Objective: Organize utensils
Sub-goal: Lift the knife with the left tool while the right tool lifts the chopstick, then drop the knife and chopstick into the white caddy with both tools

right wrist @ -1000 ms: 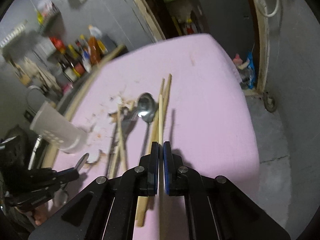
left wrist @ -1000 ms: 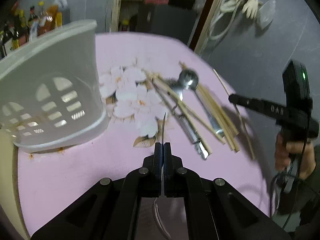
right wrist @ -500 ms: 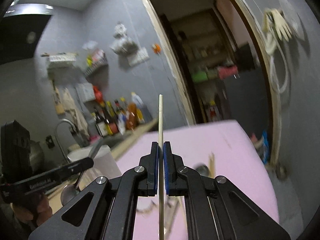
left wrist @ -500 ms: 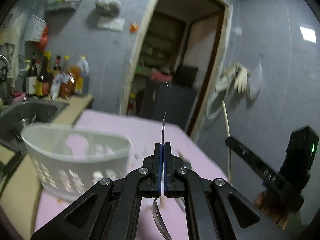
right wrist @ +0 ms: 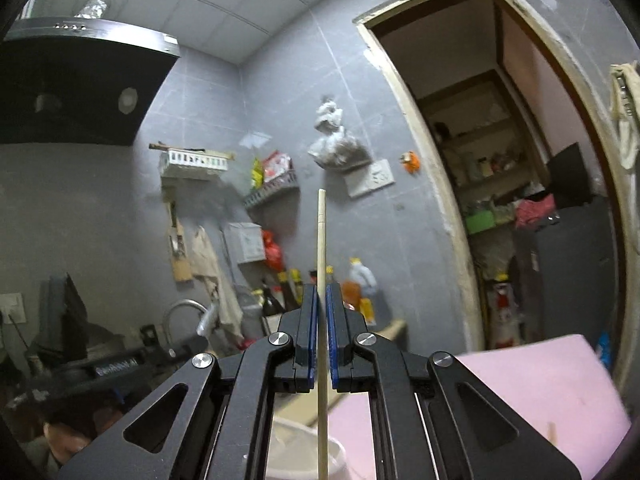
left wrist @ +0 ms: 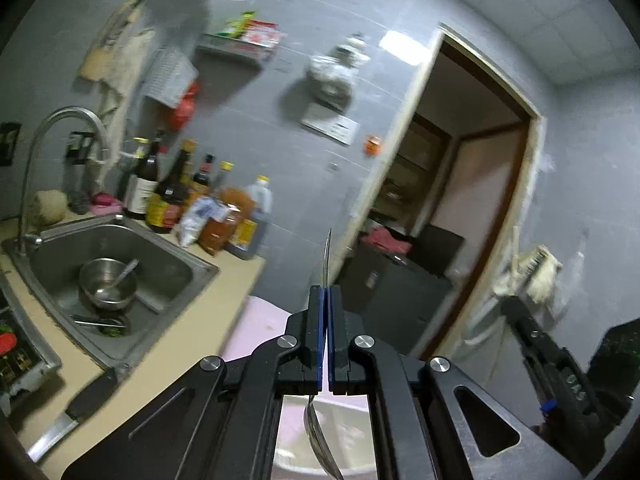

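My left gripper [left wrist: 324, 292] is shut on a metal spoon [left wrist: 327, 258]. Its handle points up past the fingertips and its bowl hangs below, over the white utensil basket [left wrist: 352, 436] seen between the arms. My right gripper [right wrist: 321, 292] is shut on a wooden chopstick [right wrist: 321, 236] held upright. The chopstick's lower end reaches down beside the white basket [right wrist: 304, 448]. The right gripper also shows at the right edge of the left wrist view [left wrist: 560, 376]. Both grippers are tilted up toward the wall.
A steel sink [left wrist: 100, 256] with a bowl and a row of sauce bottles [left wrist: 192, 208] stand at the left. A knife [left wrist: 72, 412] lies on the counter. The pink table mat [right wrist: 536, 384] lies below right. A doorway [right wrist: 500, 200] opens at the right.
Both grippers have tilted up from the table and now face the wall. The spoon and chopstick stayed gripped and now stand upright above the white basket.
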Tool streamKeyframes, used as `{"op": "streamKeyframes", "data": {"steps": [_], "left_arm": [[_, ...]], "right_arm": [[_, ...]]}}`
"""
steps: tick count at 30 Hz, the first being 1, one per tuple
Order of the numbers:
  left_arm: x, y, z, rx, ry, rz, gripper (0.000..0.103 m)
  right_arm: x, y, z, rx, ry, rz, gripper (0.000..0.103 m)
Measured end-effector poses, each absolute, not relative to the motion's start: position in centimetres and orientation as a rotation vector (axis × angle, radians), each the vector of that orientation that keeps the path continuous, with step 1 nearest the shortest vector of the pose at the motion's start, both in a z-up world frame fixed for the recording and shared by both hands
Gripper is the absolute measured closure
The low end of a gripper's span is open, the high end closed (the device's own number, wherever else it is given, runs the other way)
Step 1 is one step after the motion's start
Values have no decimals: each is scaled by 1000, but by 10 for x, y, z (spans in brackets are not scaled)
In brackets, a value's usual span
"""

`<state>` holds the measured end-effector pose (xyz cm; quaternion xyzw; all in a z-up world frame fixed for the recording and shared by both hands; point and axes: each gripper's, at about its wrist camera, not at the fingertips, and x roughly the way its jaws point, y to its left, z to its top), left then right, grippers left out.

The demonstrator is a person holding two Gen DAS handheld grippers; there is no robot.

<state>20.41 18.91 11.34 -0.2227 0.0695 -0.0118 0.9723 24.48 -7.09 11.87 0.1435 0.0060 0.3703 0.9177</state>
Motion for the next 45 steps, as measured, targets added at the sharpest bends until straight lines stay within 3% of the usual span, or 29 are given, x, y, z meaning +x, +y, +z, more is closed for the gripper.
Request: {"op": "streamKeyframes", "data": {"steps": [9, 28, 31, 33, 36, 38, 40, 42, 45], "left_arm": [[223, 220, 78, -460, 130, 77, 103], [212, 183, 46, -334, 267, 115, 103], [207, 181, 46, -354, 286, 96, 102], [203, 177, 46, -357, 296, 84, 100], [194, 169, 52, -344, 285, 70, 89], [188, 164, 58, -347, 263, 57, 75], [183, 158, 64, -352, 247, 33, 73], [180, 147, 70, -335, 240, 9, 67], [178, 130, 78, -320, 224, -31, 54]], "right_arm": [[268, -29, 92, 235, 12, 726, 100], [265, -20, 51, 105, 210, 740, 99], [262, -26, 50, 112, 233, 743, 96], [259, -31, 50, 117, 237, 739, 86], [254, -42, 54, 129, 237, 733, 80], [249, -52, 58, 130, 232, 719, 78], [246, -63, 63, 134, 222, 703, 73], [241, -75, 69, 135, 207, 684, 59], [230, -97, 80, 124, 175, 646, 48]]}}
